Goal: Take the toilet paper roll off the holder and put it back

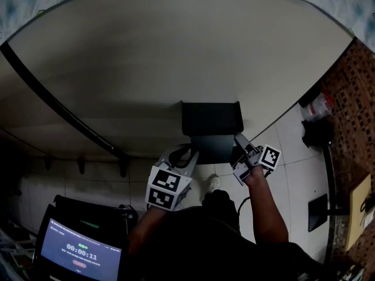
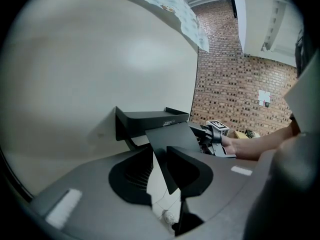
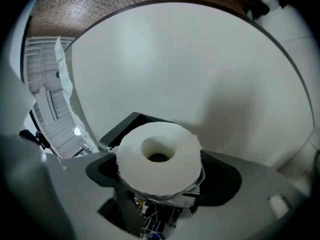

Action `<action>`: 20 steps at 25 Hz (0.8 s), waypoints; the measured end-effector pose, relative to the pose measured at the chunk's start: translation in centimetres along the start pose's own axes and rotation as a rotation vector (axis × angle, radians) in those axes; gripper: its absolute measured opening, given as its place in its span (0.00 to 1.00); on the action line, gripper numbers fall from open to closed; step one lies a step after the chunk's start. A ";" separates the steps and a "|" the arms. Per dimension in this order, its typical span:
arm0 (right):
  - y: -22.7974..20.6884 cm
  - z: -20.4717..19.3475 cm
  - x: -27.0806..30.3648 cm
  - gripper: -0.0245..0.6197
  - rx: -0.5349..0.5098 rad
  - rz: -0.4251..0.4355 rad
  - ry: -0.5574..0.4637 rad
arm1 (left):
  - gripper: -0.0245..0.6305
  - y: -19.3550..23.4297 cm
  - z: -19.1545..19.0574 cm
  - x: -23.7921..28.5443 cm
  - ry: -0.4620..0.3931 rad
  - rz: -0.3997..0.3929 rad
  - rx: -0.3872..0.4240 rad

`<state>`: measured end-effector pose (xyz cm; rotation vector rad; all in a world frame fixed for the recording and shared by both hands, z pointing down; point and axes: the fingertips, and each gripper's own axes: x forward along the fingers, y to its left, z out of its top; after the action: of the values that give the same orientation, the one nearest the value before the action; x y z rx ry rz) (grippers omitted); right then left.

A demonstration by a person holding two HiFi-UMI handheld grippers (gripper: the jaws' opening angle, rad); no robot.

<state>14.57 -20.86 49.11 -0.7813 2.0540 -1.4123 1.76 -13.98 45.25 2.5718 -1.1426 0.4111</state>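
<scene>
A black wall-mounted holder with a shelf on top hangs on the pale wall. Its hinged cover flap is raised and passes between the jaws of my left gripper. The flap lies against one jaw, and a gap shows beside the other. My right gripper is at the holder's right side, shut on the white toilet paper roll, whose hollow core faces the camera. Part of the holder shows behind the roll. The roll is hidden in the head view.
A dark rail runs across the wall at left. A screen with a timer stands at the lower left. A brick wall, a black stand and a wooden board are at the right.
</scene>
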 end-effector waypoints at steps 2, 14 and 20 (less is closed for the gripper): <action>-0.1 -0.4 0.4 0.71 0.008 0.003 0.022 | 0.20 -0.1 0.0 0.1 0.002 0.000 -0.001; -0.7 -2.7 2.6 0.71 0.090 0.020 0.168 | 0.20 0.0 -0.1 0.1 0.000 0.003 -0.009; -0.6 -3.8 3.7 0.71 0.124 0.037 0.232 | 0.20 0.3 -0.1 0.0 0.003 0.011 -0.010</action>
<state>9.42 -21.27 50.56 -0.5472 2.1129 -1.6579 1.53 -14.16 45.45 2.5566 -1.1548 0.4105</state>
